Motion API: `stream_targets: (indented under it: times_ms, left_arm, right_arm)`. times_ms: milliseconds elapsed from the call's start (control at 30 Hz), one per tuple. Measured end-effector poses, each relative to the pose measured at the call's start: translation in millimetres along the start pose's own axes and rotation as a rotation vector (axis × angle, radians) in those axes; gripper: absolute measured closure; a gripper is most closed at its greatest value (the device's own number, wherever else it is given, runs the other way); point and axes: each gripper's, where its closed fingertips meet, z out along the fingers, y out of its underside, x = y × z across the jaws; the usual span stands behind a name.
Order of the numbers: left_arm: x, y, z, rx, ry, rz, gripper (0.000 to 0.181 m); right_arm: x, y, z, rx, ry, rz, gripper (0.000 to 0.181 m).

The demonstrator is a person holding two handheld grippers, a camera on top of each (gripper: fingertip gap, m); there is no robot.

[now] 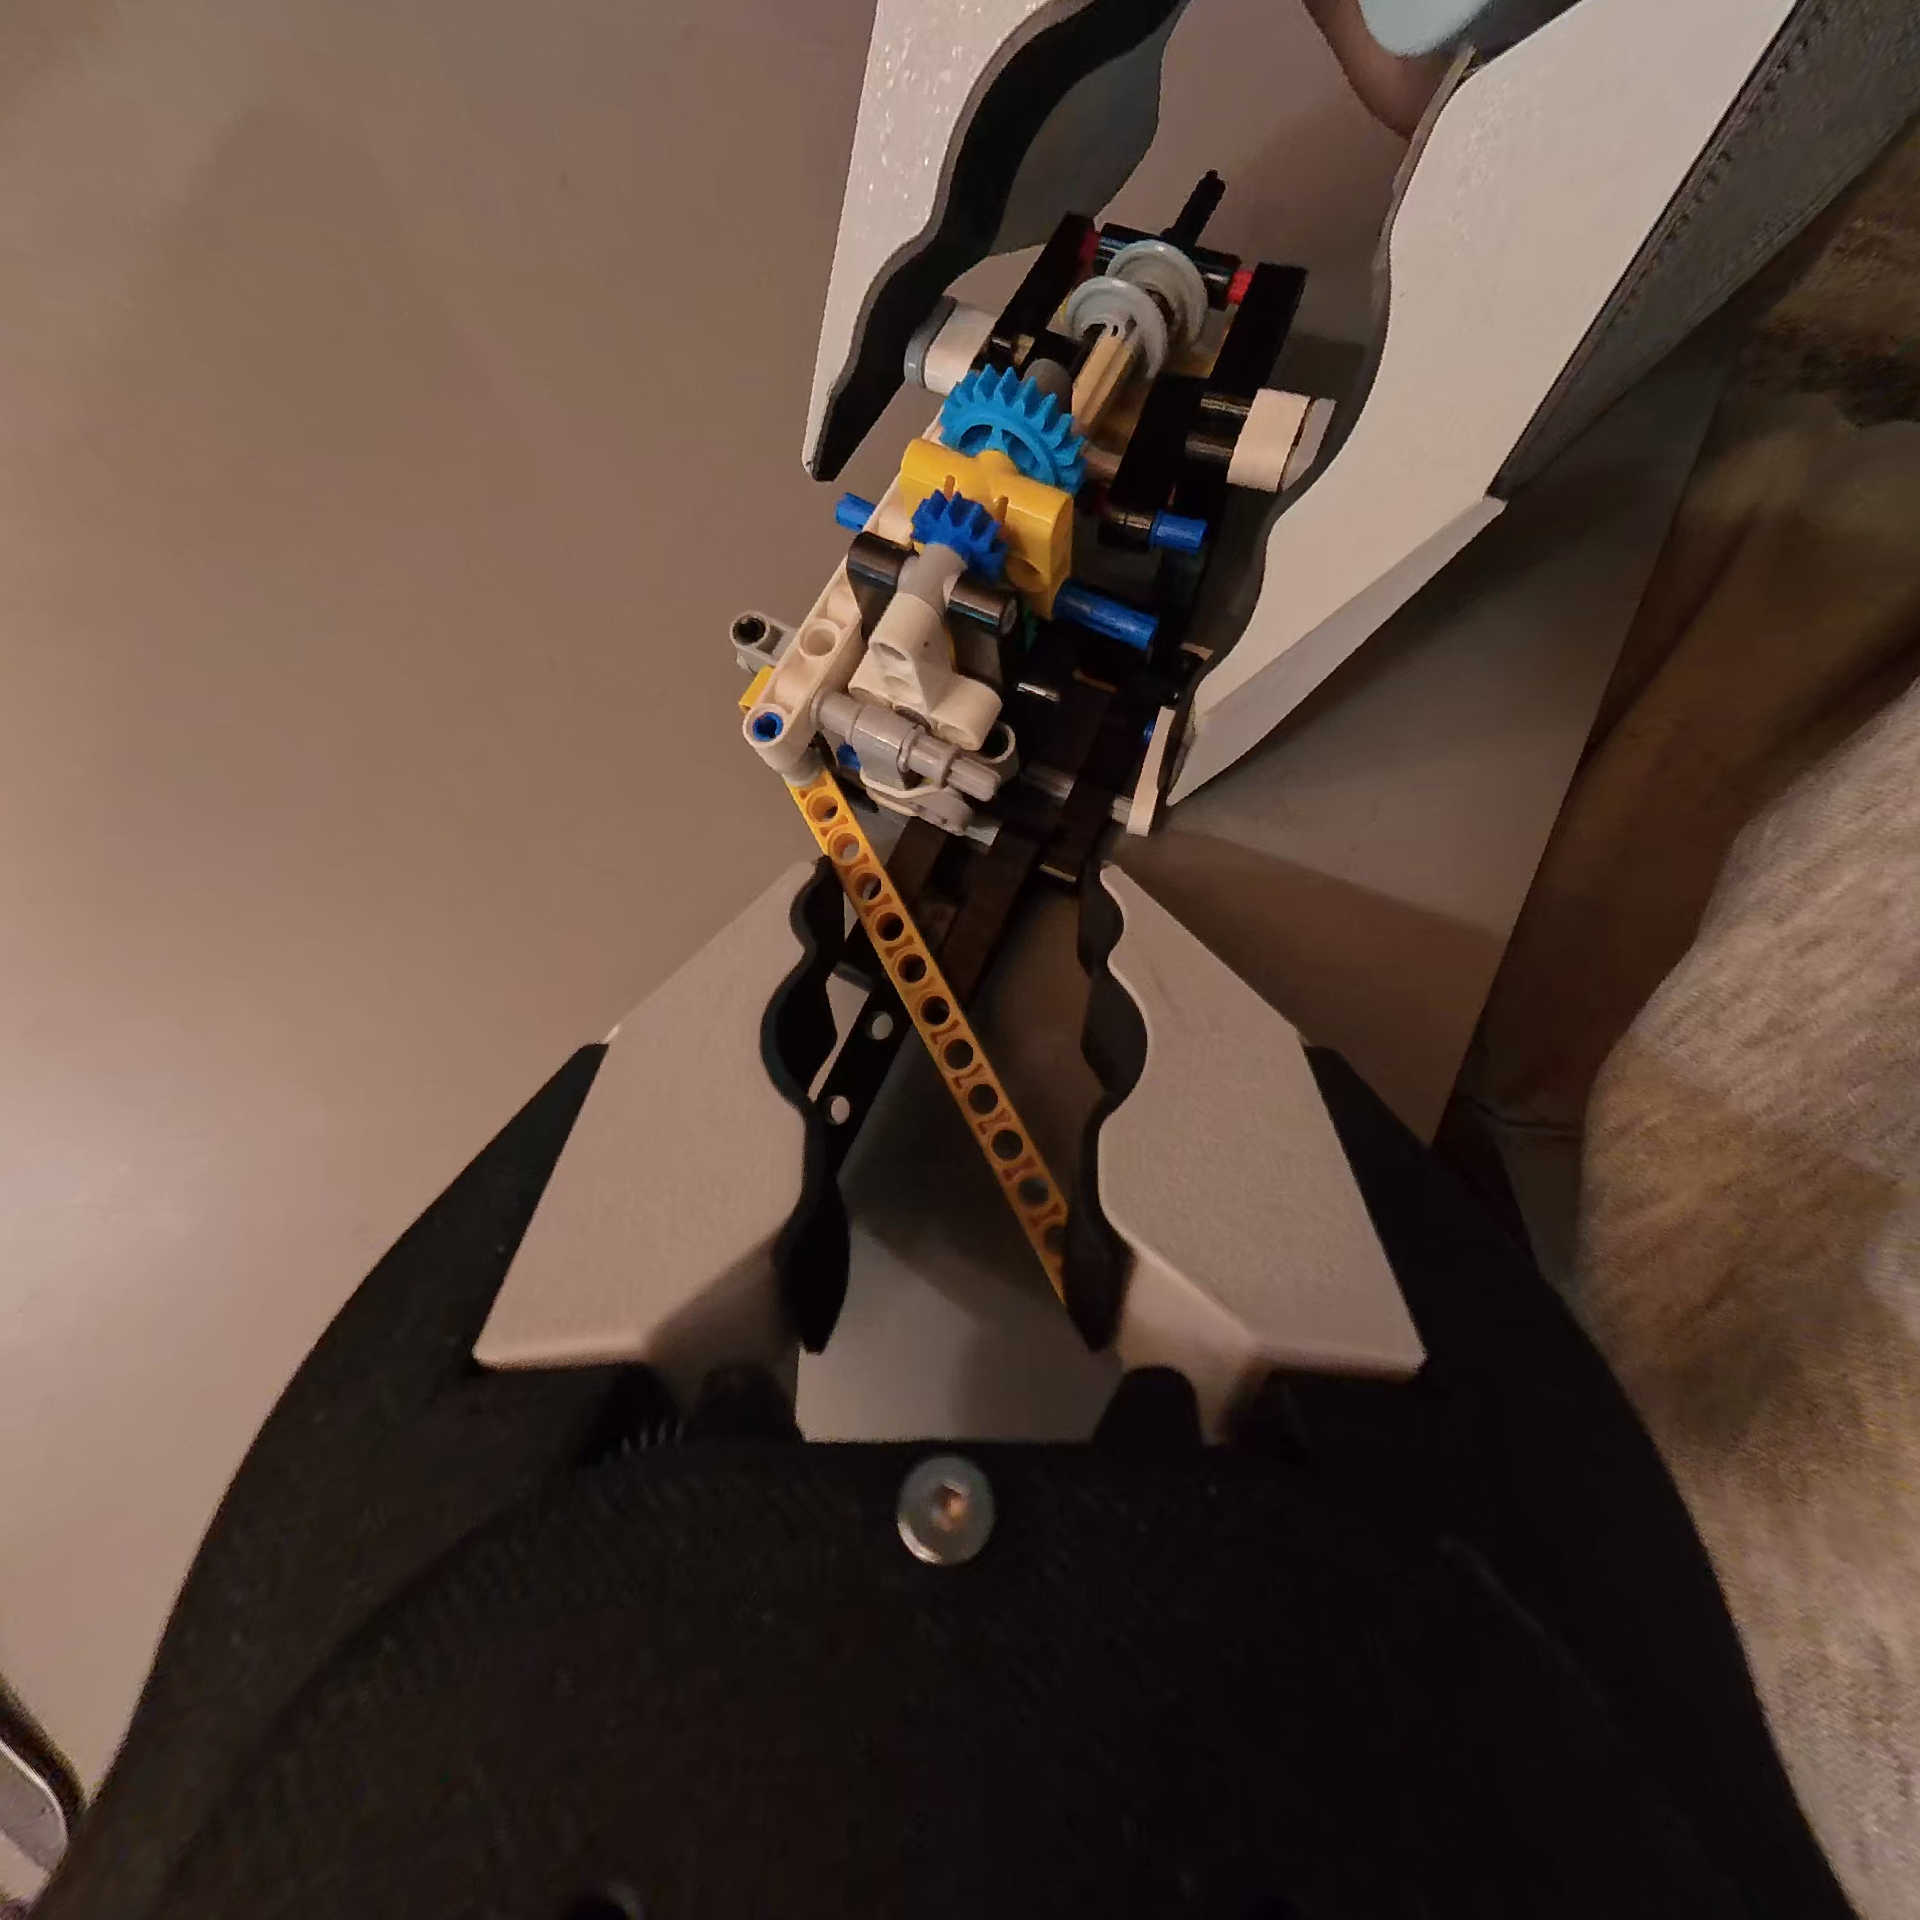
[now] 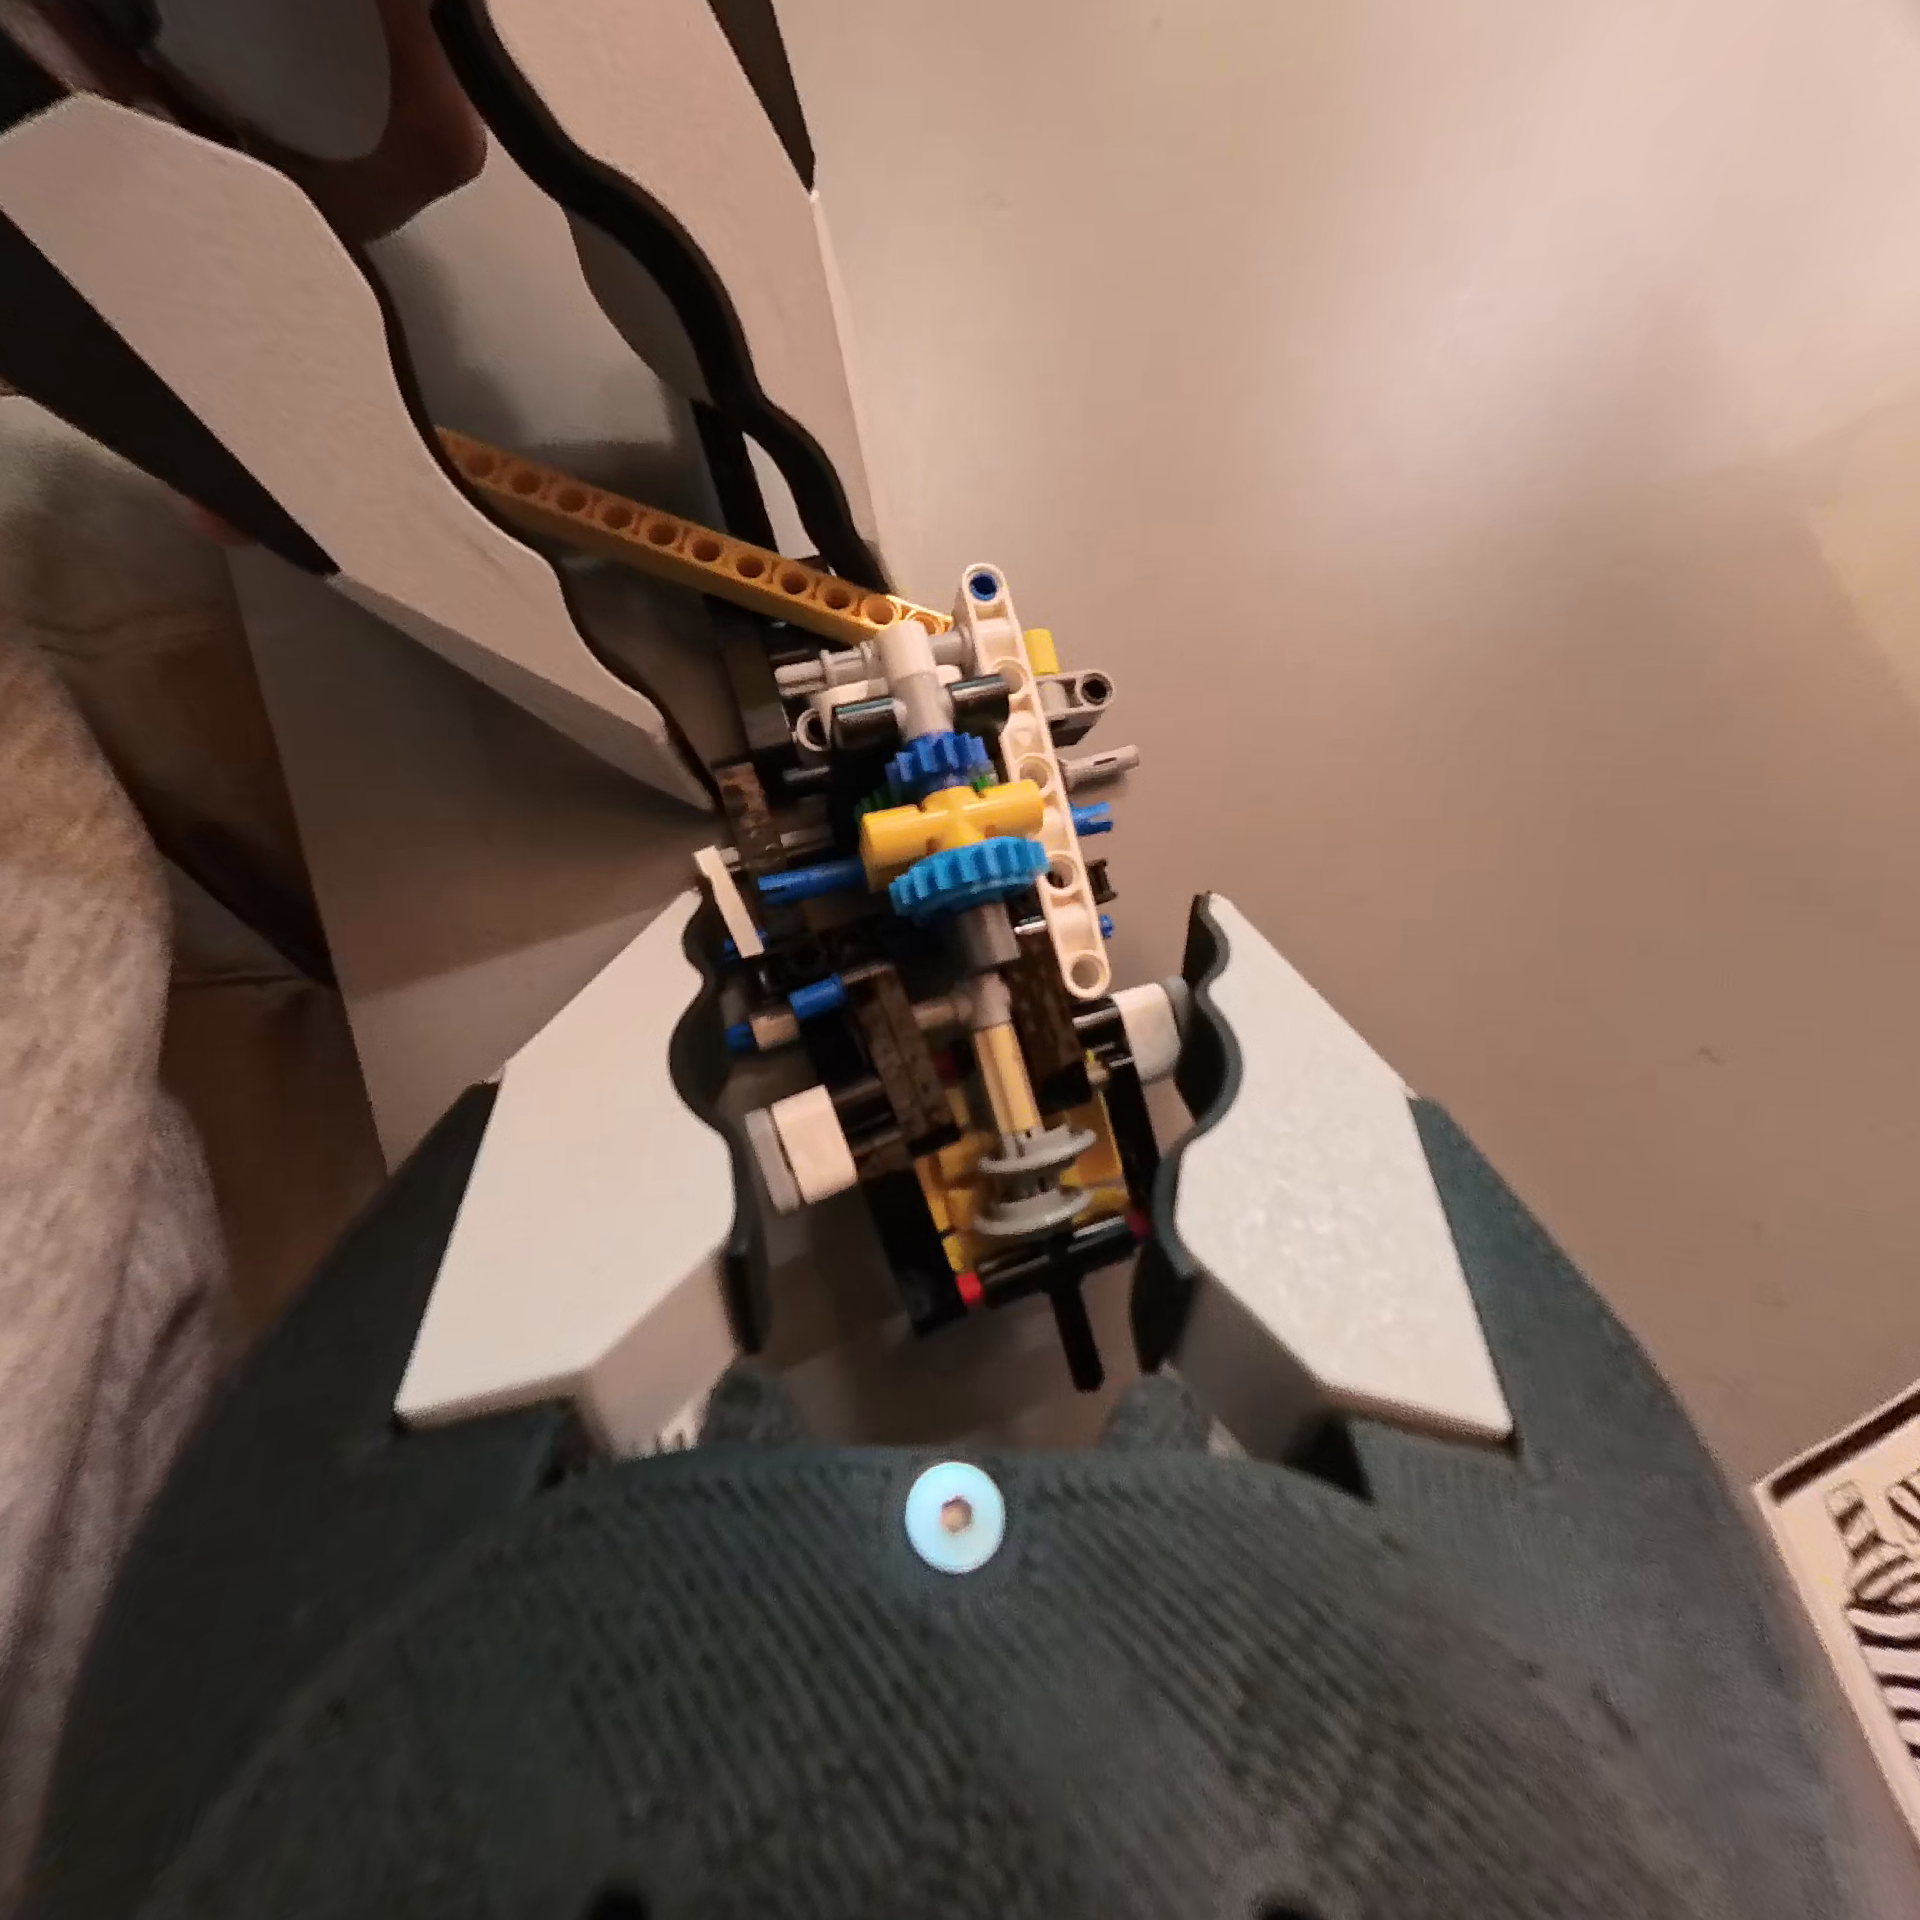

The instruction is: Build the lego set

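The build (image 1: 1039,540) is well along, as I judge it; a black frame already carries a large blue gear (image 1: 1006,416), a small blue gear (image 1: 956,532), a yellow block (image 1: 987,509) between them, a tan axle (image 2: 1006,1075) running to grey pulleys (image 2: 1039,1174), white bushes on the sides and blue pins sticking out; a long yellow beam (image 1: 935,1018) hangs off one end at a slant, and I judge it is not yet fixed along the frame; what else is left I cannot tell, since no loose parts show in either view.

I hold the build in the air between both tools, against a plain beige wall (image 1: 364,520); my left gripper (image 1: 951,894) points up at it from below and is closed on the black beams at the near end, with the yellow beam passing slantwise between my fingers (image 1: 707,1143); my right gripper (image 2: 951,935) faces it from the opposite end, its fingers (image 2: 1299,1195) around the pulley end and pressing the white bushes on both sides, so I take it as clamped on the build; the two tools meet nearly nose to nose, tips close together; a grey sleeve (image 2: 73,1039) lies to one side.
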Motion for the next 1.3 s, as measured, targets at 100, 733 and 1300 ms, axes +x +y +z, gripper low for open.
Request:
stream_targets:
  times_ms: [100, 733, 1300]
  left_arm:
    - [-0.5, 0.2, -0.4, -0.004, -0.004, -0.002, 0.135]
    - [-3.0, 3.1, -3.4, -0.016, -0.024, 0.018, 0.136]
    - [2.0, 6.4, -7.1, -0.065, 0.006, -0.056, 0.134]
  right_arm:
    - [0.5, -0.2, 0.1, 0.005, 0.019, 0.016, 0.093]
    - [2.6, -3.7, -1.6, 0.025, 0.132, -0.020, 0.090]
    - [2.5, -3.5, -4.3, 0.086, 0.094, -0.033, 0.086]
